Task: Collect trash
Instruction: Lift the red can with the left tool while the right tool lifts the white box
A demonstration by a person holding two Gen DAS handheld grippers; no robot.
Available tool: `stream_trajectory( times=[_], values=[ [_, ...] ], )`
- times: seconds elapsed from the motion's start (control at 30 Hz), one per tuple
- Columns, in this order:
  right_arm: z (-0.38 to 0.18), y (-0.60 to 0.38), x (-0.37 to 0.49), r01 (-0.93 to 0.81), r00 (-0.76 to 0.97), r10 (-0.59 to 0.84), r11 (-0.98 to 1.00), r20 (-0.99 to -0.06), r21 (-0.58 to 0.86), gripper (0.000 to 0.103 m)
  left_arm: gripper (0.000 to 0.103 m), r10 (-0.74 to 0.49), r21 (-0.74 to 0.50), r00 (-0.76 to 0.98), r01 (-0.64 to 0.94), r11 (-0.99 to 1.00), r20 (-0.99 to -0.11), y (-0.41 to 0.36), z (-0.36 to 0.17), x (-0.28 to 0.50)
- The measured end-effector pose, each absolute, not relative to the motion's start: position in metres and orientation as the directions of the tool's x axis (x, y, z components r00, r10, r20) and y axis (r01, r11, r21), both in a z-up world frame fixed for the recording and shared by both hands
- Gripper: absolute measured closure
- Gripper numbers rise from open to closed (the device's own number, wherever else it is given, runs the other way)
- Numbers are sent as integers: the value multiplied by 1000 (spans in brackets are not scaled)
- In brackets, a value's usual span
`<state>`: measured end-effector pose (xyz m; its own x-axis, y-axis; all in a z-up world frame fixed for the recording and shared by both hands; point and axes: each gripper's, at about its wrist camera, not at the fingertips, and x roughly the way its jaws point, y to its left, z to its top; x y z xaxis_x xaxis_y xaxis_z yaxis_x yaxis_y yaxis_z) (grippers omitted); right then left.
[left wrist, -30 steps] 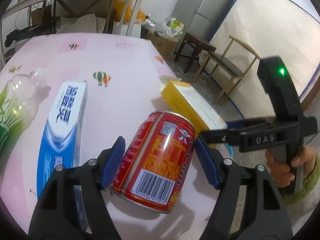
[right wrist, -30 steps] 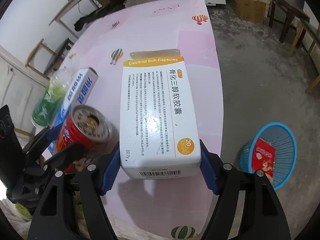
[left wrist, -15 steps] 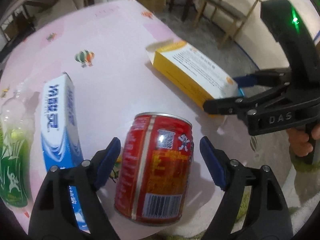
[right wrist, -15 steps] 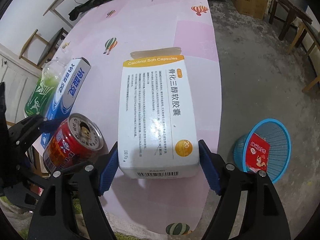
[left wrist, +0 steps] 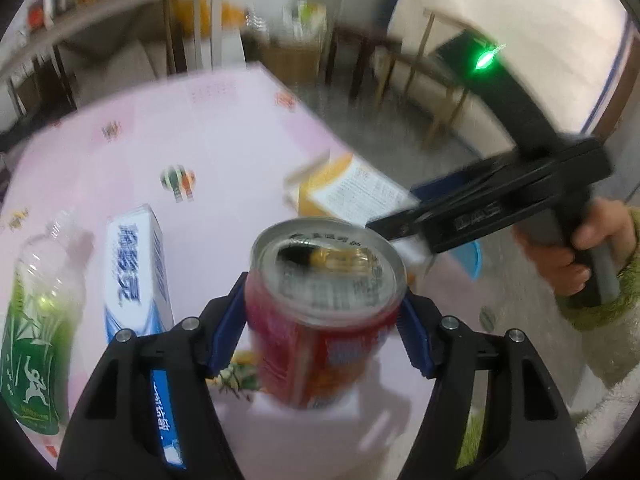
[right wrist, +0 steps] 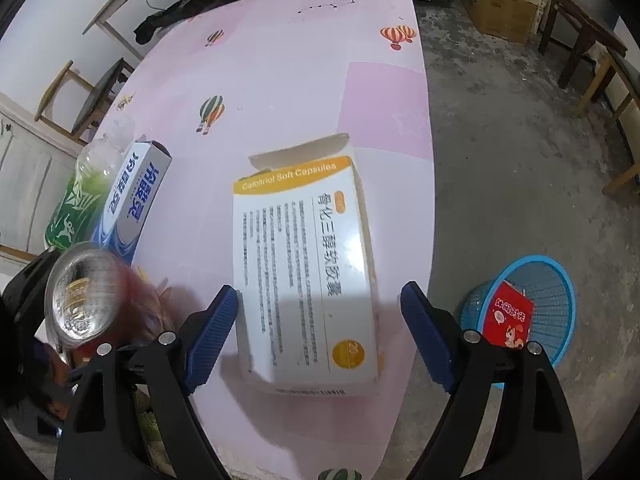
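Note:
My left gripper (left wrist: pixel 322 328) is shut on a red drink can (left wrist: pixel 320 320) and holds it upright, lifted off the pink table (left wrist: pixel 224 128); the can also shows blurred in the right wrist view (right wrist: pixel 92 292). My right gripper (right wrist: pixel 320 336) is open around a white and yellow capsule box (right wrist: pixel 308 272) that lies flat near the table's right edge; the pads do not touch it. The box also shows in the left wrist view (left wrist: pixel 352 192). A blue basket (right wrist: pixel 532 308) on the floor holds a red packet (right wrist: pixel 508 316).
A blue and white toothpaste box (left wrist: pixel 136 276) and a green-labelled plastic bottle (left wrist: pixel 36 320) lie on the table to the left. Wooden chairs (right wrist: pixel 592 56), a cardboard box (right wrist: pixel 500 12) and a shelf table (left wrist: pixel 120 12) stand around.
My left gripper has closed on the can and lifted it, tilting it upright. My right gripper has opened a little wider around the capsule box.

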<state>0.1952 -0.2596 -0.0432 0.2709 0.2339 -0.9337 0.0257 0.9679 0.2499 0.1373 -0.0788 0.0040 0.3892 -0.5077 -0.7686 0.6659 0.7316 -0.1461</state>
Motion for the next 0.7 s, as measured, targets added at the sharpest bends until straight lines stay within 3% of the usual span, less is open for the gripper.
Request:
stream_trajectory(
  times=[0.1, 0.7],
  values=[
    [-45, -258, 198, 20, 272, 238, 967, -933, 253, 22, 40, -546, -182, 424, 646, 742, -723, -71, 1, 130],
    [-44, -252, 199, 13, 280, 214, 974, -936, 227, 22, 41, -453, -105, 439, 618, 779, -776, -70, -3, 123]
  ],
)
